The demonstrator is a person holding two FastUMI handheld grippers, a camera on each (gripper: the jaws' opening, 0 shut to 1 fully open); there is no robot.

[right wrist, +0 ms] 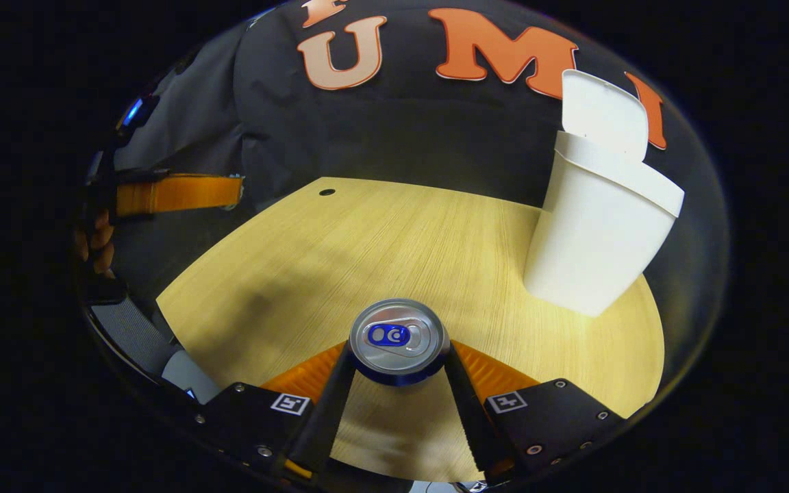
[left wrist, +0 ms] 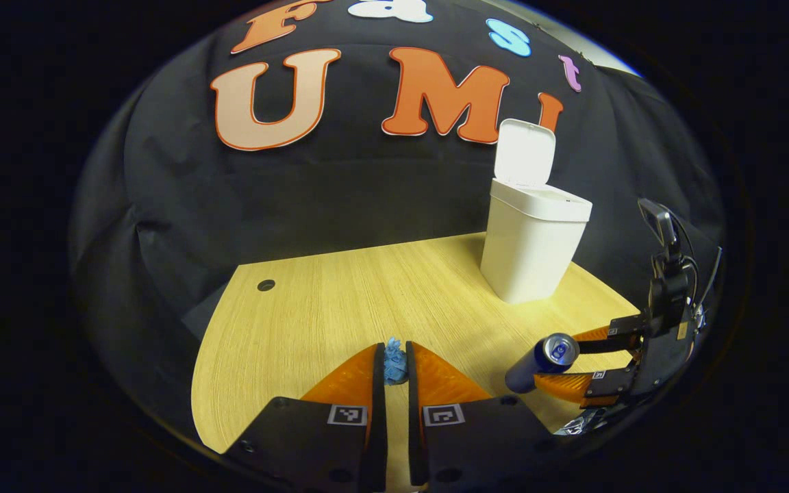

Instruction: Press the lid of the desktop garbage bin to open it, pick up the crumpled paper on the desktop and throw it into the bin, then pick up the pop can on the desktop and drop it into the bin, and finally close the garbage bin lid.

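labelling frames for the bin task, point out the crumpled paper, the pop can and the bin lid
crumpled paper (left wrist: 394, 363): left gripper view, middle of the wad.
pop can (right wrist: 398, 335): right gripper view, its top face at the tab.
bin lid (left wrist: 524, 152): left gripper view, inner face of the raised flap.

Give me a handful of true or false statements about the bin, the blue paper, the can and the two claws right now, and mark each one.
1. The bin's lid stands open above the white bin. True.
2. The left claw has nothing between its fingers. False: both fingers press on the blue crumpled paper.
3. The right claw grips the pop can. True.
4. The pop can is already inside the bin. False: it sits in the right claw, short of the bin.
5. The crumpled paper lies loose on the far side of the wooden table. False: it is pinched at the left claw's tips.
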